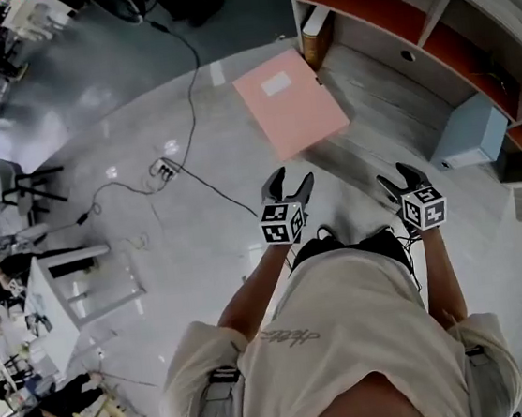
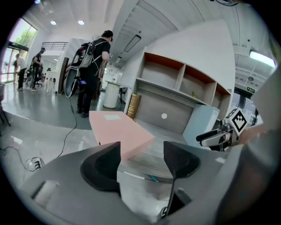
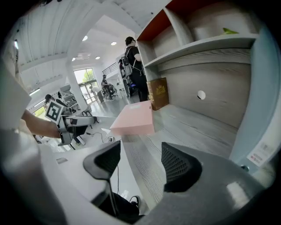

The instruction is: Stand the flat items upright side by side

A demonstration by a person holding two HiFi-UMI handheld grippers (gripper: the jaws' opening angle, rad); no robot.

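A flat pink box lies on the grey wooden desk, with one corner hanging over the desk's front edge. A light blue box stands upright at the desk's right, and a brown box stands at the back left. My left gripper and right gripper hover side by side short of the desk, both open and empty. In the left gripper view the pink box lies beyond the left gripper. In the right gripper view the pink box lies ahead of the right gripper.
Shelves with orange backs rise behind the desk. A black cable runs over the floor to a power strip. A person with a backpack stands further off. Chairs and tables are at the left.
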